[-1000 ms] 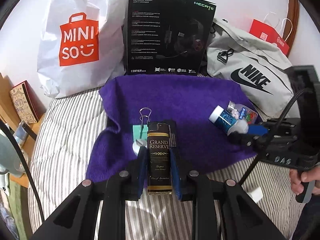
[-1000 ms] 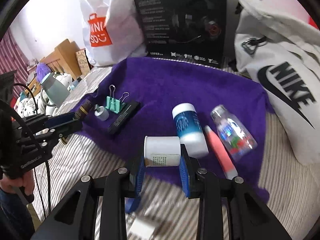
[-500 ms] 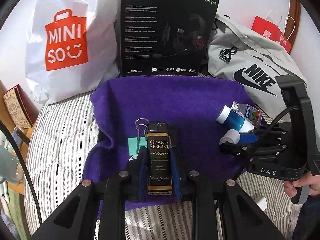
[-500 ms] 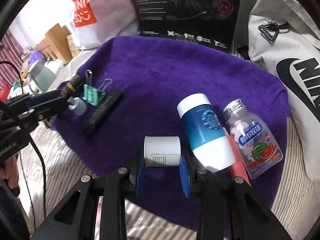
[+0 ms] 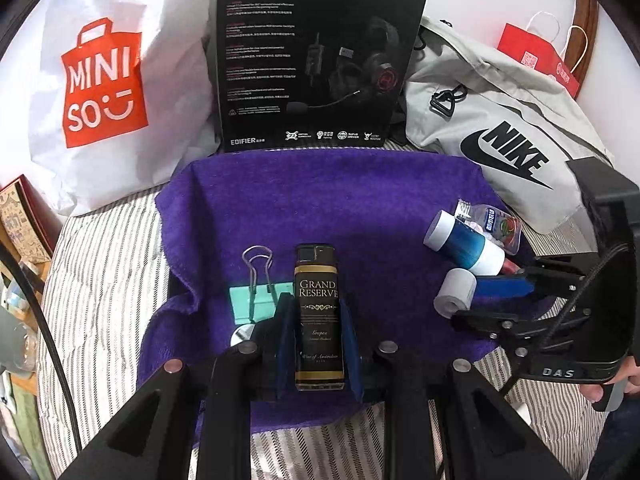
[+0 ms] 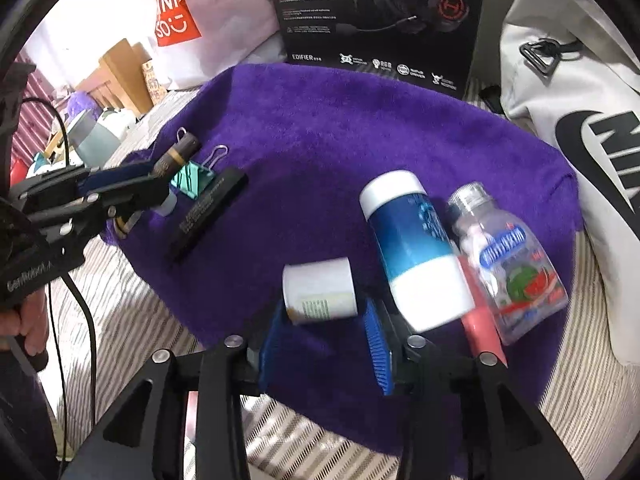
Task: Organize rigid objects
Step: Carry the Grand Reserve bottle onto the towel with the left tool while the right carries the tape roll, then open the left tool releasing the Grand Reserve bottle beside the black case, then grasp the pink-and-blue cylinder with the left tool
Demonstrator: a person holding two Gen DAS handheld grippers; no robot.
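Two grippers: left (image 5: 319,330) clamps lighter (image 5: 319,316), right (image 6: 326,334) parted

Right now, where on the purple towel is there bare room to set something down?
The purple towel is bare across its middle and back, bordered by the black headset box behind, the teal binder clip and flat black bar on one side, and the blue-and-white bottle on the other. The front corner by that bottle and the clear candy bottle is crowded.

Miniso bag (image 5: 96,92), headset box (image 5: 316,60), Nike bag (image 5: 500,136) — behind purple towel (image 5: 320,200).
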